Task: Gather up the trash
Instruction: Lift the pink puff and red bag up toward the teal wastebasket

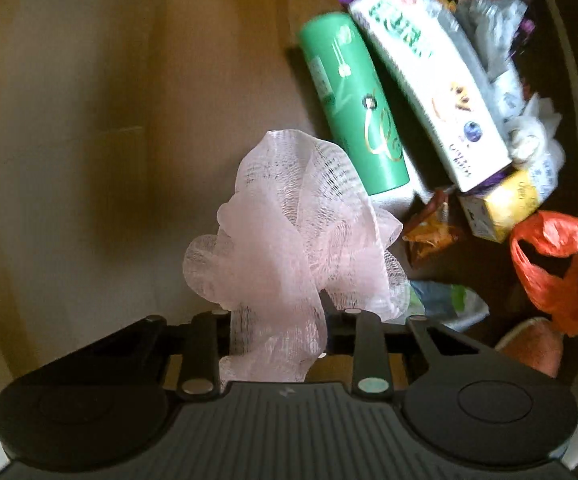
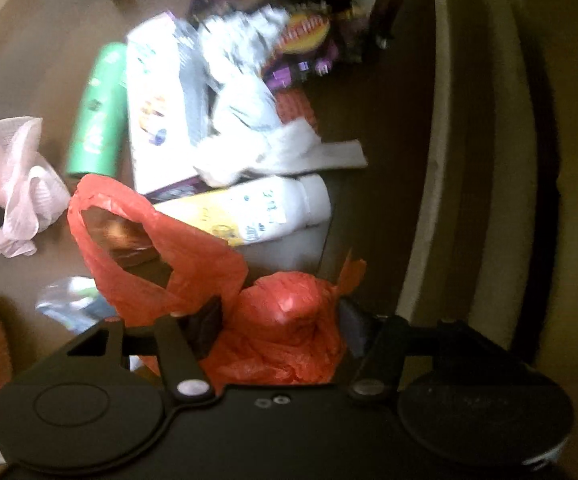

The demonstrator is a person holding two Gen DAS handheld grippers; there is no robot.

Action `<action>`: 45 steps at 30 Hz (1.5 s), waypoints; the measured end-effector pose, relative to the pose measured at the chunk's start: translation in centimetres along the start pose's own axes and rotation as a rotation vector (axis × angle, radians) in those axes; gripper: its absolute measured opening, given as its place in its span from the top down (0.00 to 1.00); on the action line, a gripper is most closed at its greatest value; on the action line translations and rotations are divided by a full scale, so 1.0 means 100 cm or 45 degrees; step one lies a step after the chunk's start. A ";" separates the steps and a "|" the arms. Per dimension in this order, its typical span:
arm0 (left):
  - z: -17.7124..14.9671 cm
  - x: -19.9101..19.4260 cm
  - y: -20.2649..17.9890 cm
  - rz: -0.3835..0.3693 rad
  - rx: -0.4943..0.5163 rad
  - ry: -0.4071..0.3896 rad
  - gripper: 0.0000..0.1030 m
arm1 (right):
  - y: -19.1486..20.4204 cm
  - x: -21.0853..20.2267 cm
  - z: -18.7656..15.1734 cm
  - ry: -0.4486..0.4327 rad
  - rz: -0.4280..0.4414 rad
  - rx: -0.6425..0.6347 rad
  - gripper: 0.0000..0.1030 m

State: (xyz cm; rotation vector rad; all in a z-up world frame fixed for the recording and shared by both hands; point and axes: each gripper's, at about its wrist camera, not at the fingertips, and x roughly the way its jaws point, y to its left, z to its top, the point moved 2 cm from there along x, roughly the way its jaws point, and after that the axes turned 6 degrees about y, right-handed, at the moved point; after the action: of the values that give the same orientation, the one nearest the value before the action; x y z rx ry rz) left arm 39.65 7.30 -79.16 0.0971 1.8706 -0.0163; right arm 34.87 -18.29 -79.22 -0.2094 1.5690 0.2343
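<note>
A pink mesh bath pouf point(image 1: 289, 216) rises between the jaws of my left gripper point(image 1: 277, 320), which is shut on its lower folds. The fingertips are hidden by the mesh. In the right wrist view the same pouf point(image 2: 13, 184) shows at the left edge. My right gripper point(image 2: 279, 320) is shut on a crumpled orange plastic bag point(image 2: 289, 312), with both pads pressed into its bunched part. One bag handle loops up to the left. The left wrist view has this bag point(image 1: 557, 264) at the far right. Both grippers point down at a brown floor.
A pile of trash lies ahead: a green bottle point(image 1: 353, 104), a white carton point(image 1: 429, 80), a yellow box point(image 1: 501, 204), a snack wrapper point(image 1: 429, 232), a white bottle point(image 2: 265, 208) and crumpled white plastic point(image 2: 249, 120). A clear wrapper point(image 2: 73, 300) lies nearer. A pale raised edge point(image 2: 433, 160) runs along the right.
</note>
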 end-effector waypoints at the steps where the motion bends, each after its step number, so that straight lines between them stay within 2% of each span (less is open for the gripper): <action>1: -0.004 -0.014 0.005 0.002 -0.005 -0.014 0.72 | 0.002 -0.011 -0.001 -0.001 0.008 0.001 0.41; 5: -0.024 -0.078 0.018 -0.013 -0.057 -0.063 0.72 | 0.012 -0.073 0.000 -0.049 0.044 -0.006 0.41; 7: -0.037 -0.103 0.021 -0.023 -0.079 -0.090 0.72 | 0.017 -0.115 0.006 -0.098 0.071 -0.019 0.41; 11: -0.063 -0.184 0.030 -0.058 -0.113 -0.196 0.72 | 0.024 -0.200 0.019 -0.208 0.120 -0.026 0.41; 16: -0.088 -0.267 0.031 -0.123 -0.187 -0.289 0.72 | 0.019 -0.312 0.032 -0.345 0.146 -0.032 0.41; 25: -0.114 -0.439 0.025 -0.160 -0.102 -0.566 0.72 | 0.004 -0.479 0.044 -0.562 0.131 -0.078 0.41; 30: -0.116 -0.525 0.025 -0.189 -0.066 -0.720 0.71 | -0.008 -0.553 0.065 -0.681 0.106 -0.112 0.41; 34: -0.112 -0.587 0.027 -0.171 -0.040 -0.850 0.71 | -0.017 -0.608 0.083 -0.814 0.043 -0.160 0.41; 37: -0.102 -0.620 0.025 -0.134 -0.018 -0.955 0.71 | -0.023 -0.639 0.098 -0.888 0.015 -0.183 0.41; 40: -0.095 -0.651 0.025 -0.088 -0.024 -1.026 0.71 | -0.027 -0.660 0.122 -0.966 -0.061 -0.224 0.41; 45: -0.062 -0.701 0.032 -0.085 -0.077 -1.146 0.71 | -0.034 -0.689 0.164 -1.054 -0.172 -0.250 0.41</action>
State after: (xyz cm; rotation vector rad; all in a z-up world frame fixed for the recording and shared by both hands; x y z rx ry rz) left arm 54.63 6.76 -10.33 -0.0183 0.9729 -0.0418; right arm 52.35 -18.00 -10.51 -0.3204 0.7078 0.3181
